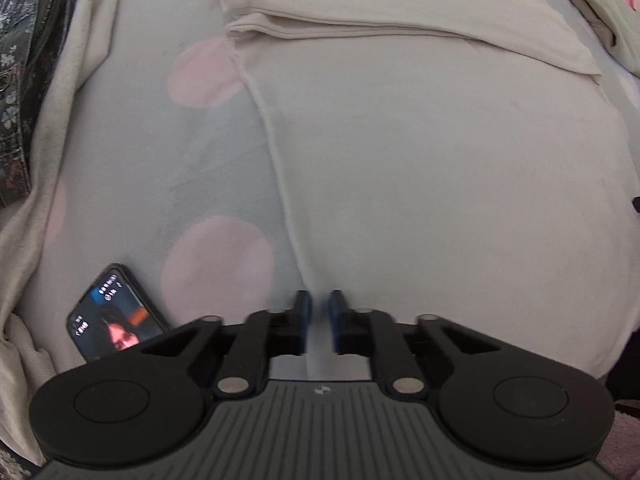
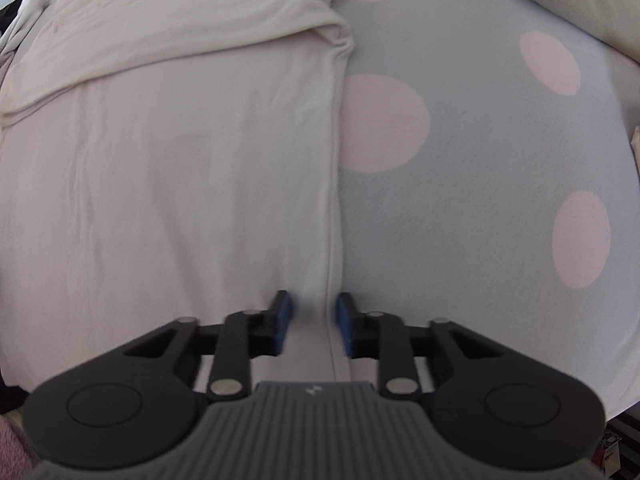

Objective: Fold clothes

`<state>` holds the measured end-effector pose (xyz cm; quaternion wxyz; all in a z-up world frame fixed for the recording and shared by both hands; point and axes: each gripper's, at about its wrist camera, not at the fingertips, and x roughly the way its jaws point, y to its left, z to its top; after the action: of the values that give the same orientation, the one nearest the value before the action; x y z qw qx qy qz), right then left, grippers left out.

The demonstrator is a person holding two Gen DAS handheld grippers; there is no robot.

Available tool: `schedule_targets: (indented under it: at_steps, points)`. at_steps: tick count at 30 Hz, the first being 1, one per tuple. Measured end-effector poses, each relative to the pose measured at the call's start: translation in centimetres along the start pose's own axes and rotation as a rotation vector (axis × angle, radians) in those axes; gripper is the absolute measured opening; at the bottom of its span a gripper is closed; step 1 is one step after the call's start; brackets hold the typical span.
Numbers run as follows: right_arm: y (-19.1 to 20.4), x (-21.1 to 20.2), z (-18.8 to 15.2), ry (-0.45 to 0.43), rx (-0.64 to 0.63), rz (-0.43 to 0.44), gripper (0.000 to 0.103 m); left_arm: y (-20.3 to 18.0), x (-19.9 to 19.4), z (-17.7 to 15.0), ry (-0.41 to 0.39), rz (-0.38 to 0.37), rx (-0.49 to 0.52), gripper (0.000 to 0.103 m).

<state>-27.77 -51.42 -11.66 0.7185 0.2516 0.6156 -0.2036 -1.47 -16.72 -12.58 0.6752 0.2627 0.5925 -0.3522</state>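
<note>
The cream garment lies spread flat on the blue bedcover with pink dots, its far part already turned over on itself in a band, so the near edges are free to take. The left gripper straddles the garment's left side seam, its fingers narrowly parted with cloth between them; whether they pinch it I cannot tell. The right gripper sits likewise at the right seam, fingers apart. Matching corner holds would suit lifting the hem evenly. A phone lies beside the left gripper.
</note>
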Motion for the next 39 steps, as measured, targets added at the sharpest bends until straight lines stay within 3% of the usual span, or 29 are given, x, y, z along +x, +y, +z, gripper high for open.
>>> schedule_targets:
  at_steps: [5, 9, 12, 16, 21, 25, 28, 30, 32, 39]
  points:
    - [0.9, -2.2, -0.5, -0.059, -0.029, 0.034, 0.008, 1.3, -2.6, 0.6, -0.058, -0.052, -0.040, 0.002]
    - [-0.3, -5.7, 0.3, -0.161, 0.046, 0.120, 0.008, 3.4, -5.8, 1.5, -0.139, -0.086, -0.093, 0.002]
    - [-1.2, -7.9, 1.4, -0.238, 0.095, 0.161, 0.007, 3.9, -7.7, 2.9, -0.202, -0.055, -0.093, 0.001]
    - [-0.9, -9.4, 3.6, -0.348, 0.139, 0.146, 0.008, 5.0, -8.2, 5.4, -0.262, -0.027, -0.126, 0.002]
    - [-0.9, -8.6, 7.2, -0.388, 0.164, 0.141, 0.008, 4.9, -6.2, 7.9, -0.304, 0.008, -0.149, 0.002]
    - [0.4, -8.0, 7.8, -0.405, 0.101, 0.083, 0.010, 3.9, -5.7, 8.0, -0.330, 0.041, -0.081, 0.003]
    - [1.2, -7.7, 8.1, -0.420, 0.056, 0.038, 0.015, 3.6, -6.1, 7.6, -0.388, 0.117, -0.049, 0.005]
    - [1.3, -8.0, 7.7, -0.452, 0.030, 0.003, 0.030, 3.5, -6.5, 7.3, -0.422, 0.145, -0.028, 0.009]
    - [1.5, -8.2, 7.0, -0.484, -0.026, -0.010, 0.030, 3.0, -7.0, 6.7, -0.468, 0.160, 0.013, 0.015]
    - [5.2, -5.9, 1.6, -0.487, -0.470, -0.135, 0.034, -1.9, -6.9, 3.1, -0.565, 0.301, 0.309, 0.021]
